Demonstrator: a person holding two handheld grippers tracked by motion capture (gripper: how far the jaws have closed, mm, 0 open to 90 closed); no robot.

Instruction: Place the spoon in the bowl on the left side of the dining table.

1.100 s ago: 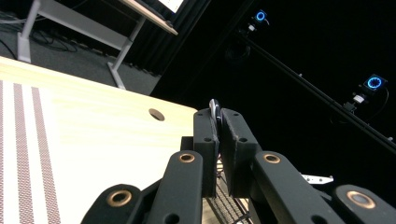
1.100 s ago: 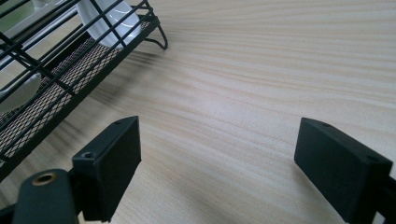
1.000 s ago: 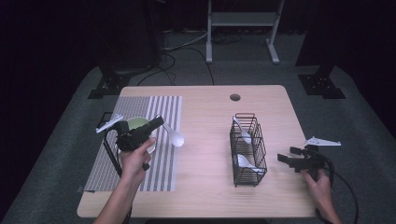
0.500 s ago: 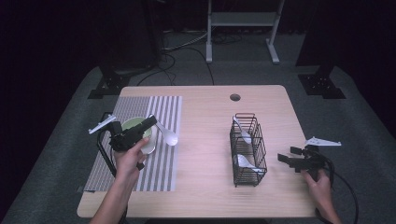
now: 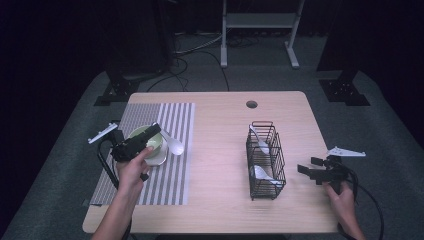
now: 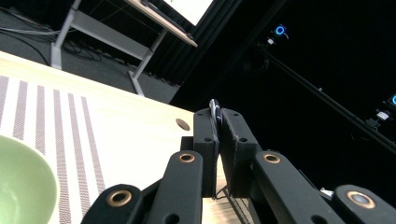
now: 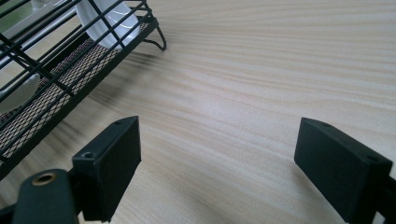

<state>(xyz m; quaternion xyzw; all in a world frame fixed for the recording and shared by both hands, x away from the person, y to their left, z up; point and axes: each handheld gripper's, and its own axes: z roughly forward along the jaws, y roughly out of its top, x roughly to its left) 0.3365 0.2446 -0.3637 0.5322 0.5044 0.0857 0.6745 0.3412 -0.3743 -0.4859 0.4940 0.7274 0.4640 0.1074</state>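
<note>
1. The left tool (image 5: 150, 137) is held over the green bowl (image 5: 147, 141), which sits on a white plate (image 5: 159, 157) on the striped mat (image 5: 170, 172) at the left of the bench (image 5: 220, 150).
2. Its jaws are pressed together on the thin handle of a white spoon (image 5: 172, 143); in the left gripper view a sliver of that handle (image 6: 214, 109) is seen pinched between them.
3. The spoon is carried clear of the bowl's rim, its long axis running from the jaws toward the bench's middle, with the scoop end pointing right, toward the wire basket (image 5: 266, 160).
4. Two white spoons are already lying in that basket, so the carried one is judged to be destined there.
5. The right tool (image 5: 311, 169) is held low beside the basket with its jaws wide apart and nothing between them, probably waiting in readiness.
</note>
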